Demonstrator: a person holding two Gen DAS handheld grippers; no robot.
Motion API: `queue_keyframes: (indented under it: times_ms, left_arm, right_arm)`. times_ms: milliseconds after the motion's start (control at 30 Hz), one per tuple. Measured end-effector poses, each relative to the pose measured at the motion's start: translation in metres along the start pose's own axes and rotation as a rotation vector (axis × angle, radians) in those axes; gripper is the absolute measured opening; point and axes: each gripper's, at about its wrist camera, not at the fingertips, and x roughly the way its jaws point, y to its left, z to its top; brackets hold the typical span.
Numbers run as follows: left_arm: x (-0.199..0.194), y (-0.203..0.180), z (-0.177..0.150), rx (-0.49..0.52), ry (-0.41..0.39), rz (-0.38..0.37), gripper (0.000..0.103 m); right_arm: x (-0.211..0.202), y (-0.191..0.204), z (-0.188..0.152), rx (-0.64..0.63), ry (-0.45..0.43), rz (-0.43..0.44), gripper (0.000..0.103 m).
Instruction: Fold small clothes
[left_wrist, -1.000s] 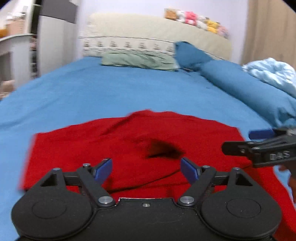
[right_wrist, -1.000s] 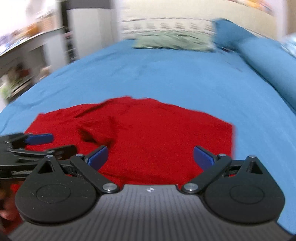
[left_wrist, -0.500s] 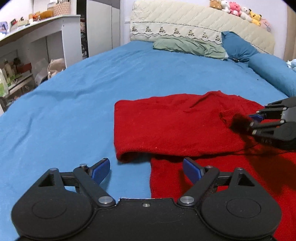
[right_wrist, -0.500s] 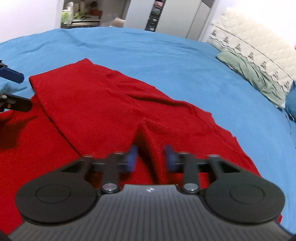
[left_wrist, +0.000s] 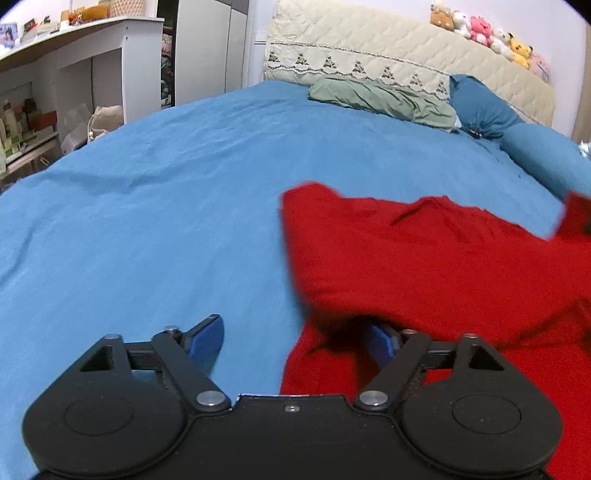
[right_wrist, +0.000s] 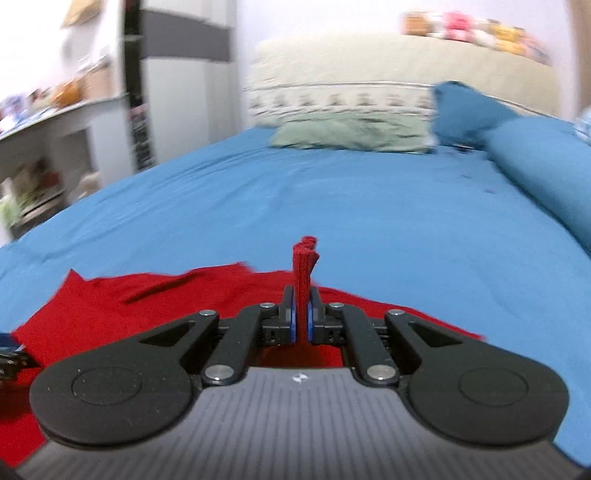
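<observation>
A red knitted garment (left_wrist: 424, 254) lies partly folded on the blue bed sheet (left_wrist: 147, 221). My left gripper (left_wrist: 295, 341) is open at the garment's near left edge; its right finger is tucked under a fold of the red cloth, its left finger (left_wrist: 207, 339) is over bare sheet. My right gripper (right_wrist: 301, 314) is shut on a bunched piece of the red garment (right_wrist: 304, 258), which sticks up between the pads. The rest of the garment (right_wrist: 147, 295) spreads to the left below it.
A green pillow (left_wrist: 384, 99), a blue pillow (left_wrist: 480, 107) and a blue bolster (left_wrist: 546, 158) lie at the head of the bed. Plush toys (left_wrist: 487, 29) sit on the headboard. A white shelf unit (left_wrist: 74, 74) stands left of the bed.
My right gripper has closed on the red cloth and lifted a bunch of it. My left gripper has moved in low to the garment's left edge, one finger slipping under a fold.
</observation>
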Motion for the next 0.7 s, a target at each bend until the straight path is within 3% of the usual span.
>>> queue_keyframes:
  times_ms: [67,167,333,567,600,633,667,700]
  left_arm:
    - [0.003,0.002,0.002,-0.027,-0.003,0.002,0.065]
    - [0.002,0.007,0.004,-0.048,-0.001,-0.001,0.053]
    - [-0.003,0.007,-0.002,-0.014,0.01,0.008,0.048]
    - [-0.028,-0.003,-0.008,0.049,0.01,-0.004,0.048]
    - [-0.033,-0.007,-0.007,0.065,0.0,-0.01,0.049]
    - [-0.039,-0.012,-0.005,0.085,-0.014,-0.017,0.052]
    - [-0.043,-0.015,-0.003,0.096,-0.029,-0.03,0.057]
    - [-0.047,-0.021,0.001,0.104,-0.048,-0.057,0.061]
  right_arm:
    - [-0.005,-0.02,-0.005,0.024,0.008,-0.042,0.02]
    - [-0.009,-0.045,-0.012,0.07,0.024,-0.067,0.02]
    - [-0.025,-0.065,-0.022,0.121,-0.034,-0.094,0.02]
    - [-0.02,-0.068,-0.068,0.144,0.099,-0.143,0.024]
    - [-0.023,-0.066,-0.07,0.144,0.108,-0.164,0.029]
    - [-0.027,-0.065,-0.07,0.137,0.111,-0.194,0.045]
    - [-0.031,-0.062,-0.069,0.126,0.106,-0.215,0.07]
    - [-0.038,-0.058,-0.069,0.112,0.086,-0.226,0.079]
